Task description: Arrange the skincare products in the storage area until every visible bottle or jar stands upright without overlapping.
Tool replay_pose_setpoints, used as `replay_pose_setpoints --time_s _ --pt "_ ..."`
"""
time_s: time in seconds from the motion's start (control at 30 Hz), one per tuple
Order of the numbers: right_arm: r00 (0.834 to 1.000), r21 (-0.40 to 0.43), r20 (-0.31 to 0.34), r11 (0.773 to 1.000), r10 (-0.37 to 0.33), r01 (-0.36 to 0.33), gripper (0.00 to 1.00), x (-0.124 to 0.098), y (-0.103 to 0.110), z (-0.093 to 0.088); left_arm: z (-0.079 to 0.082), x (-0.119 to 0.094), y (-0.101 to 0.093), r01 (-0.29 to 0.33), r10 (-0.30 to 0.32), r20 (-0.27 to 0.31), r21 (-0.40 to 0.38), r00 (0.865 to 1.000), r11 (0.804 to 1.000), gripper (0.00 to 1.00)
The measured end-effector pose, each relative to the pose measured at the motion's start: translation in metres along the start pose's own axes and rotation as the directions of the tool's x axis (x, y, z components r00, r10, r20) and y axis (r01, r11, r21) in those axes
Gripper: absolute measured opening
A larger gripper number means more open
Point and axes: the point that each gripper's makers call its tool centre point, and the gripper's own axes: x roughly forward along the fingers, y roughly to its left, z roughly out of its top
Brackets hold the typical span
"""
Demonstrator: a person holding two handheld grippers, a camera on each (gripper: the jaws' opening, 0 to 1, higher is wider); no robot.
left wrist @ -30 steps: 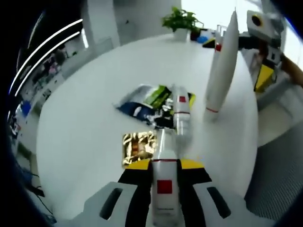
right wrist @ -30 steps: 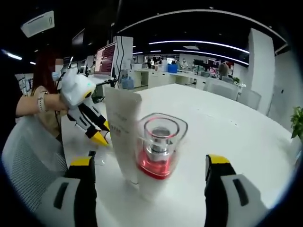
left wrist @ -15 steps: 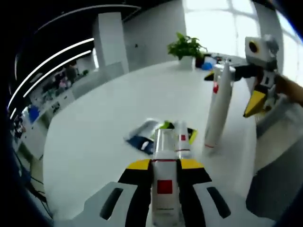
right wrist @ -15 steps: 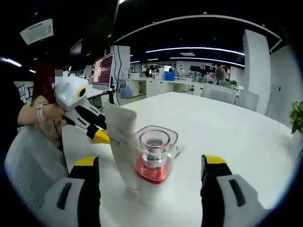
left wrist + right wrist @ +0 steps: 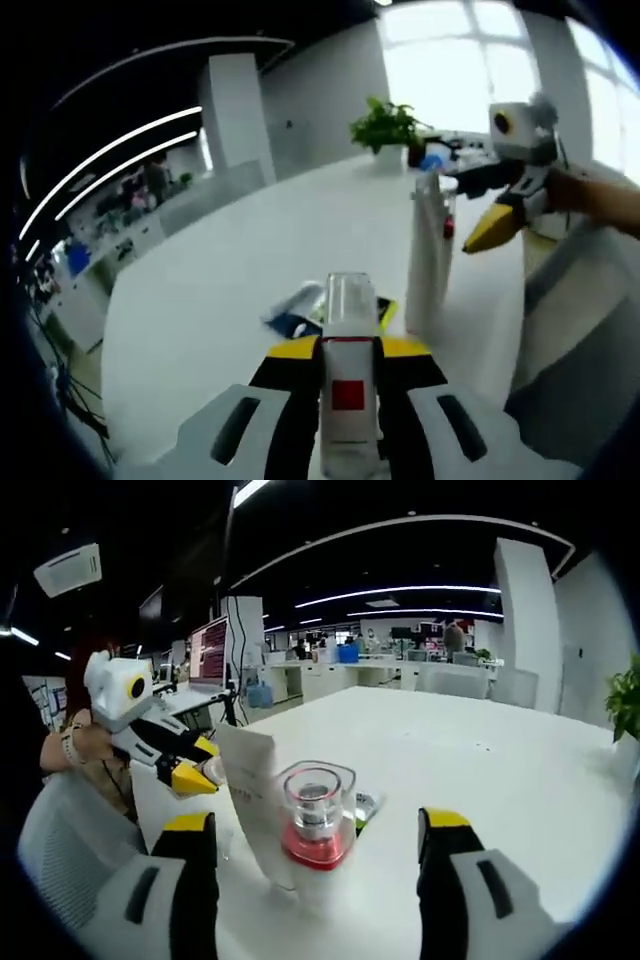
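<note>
The left gripper has its jaws closed on a slim white bottle with red square label, held approx. upright above the white table. It has a clear cap on top; the body looks like smooth hard plastic, so probably light and stiff but a bit slippery. The grip at mid-body seems ok.

The right gripper has jaws wide apart and holds nothing. In front of it, in the right gripper view, stand a white flat tube and, touching it, a clear bottle with red base, w/ thick square walls, maybe glass, so likely heavy and fragile. Better to take it low on the flat sides.

Several sachets lie flat on the table beside the tube.
</note>
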Motion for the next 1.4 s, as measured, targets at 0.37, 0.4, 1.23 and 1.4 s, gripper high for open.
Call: replay_pose_setpoints --time_s 0.37,0.4,1.23,1.4 --pt "1.000 0.026 -0.001 1.000 -0.006 0.006 0.77 -0.003 0.000 -0.003 0.004 -0.011 -0.009 -0.007 0.008 0.030 -0.005 1.000 1.000 0.17" --pt "1.000 0.027 -0.006 1.000 -0.009 0.009 0.77 -0.002 0.000 -0.004 0.003 -0.011 -0.010 -0.002 0.003 0.029 -0.008 1.000 1.000 0.17" --pt "0.999 0.391 -0.042 0.920 -0.014 0.029 0.57 -0.037 0.022 -0.036 -0.018 0.003 -0.032 0.114 -0.112 -0.101 0.021 0.989 0.993 0.17" --pt "0.999 0.403 -0.041 0.915 0.030 -0.011 0.49 -0.032 0.042 -0.036 -0.021 0.004 -0.039 0.152 -0.149 -0.123 0.021 0.981 0.988 0.17"
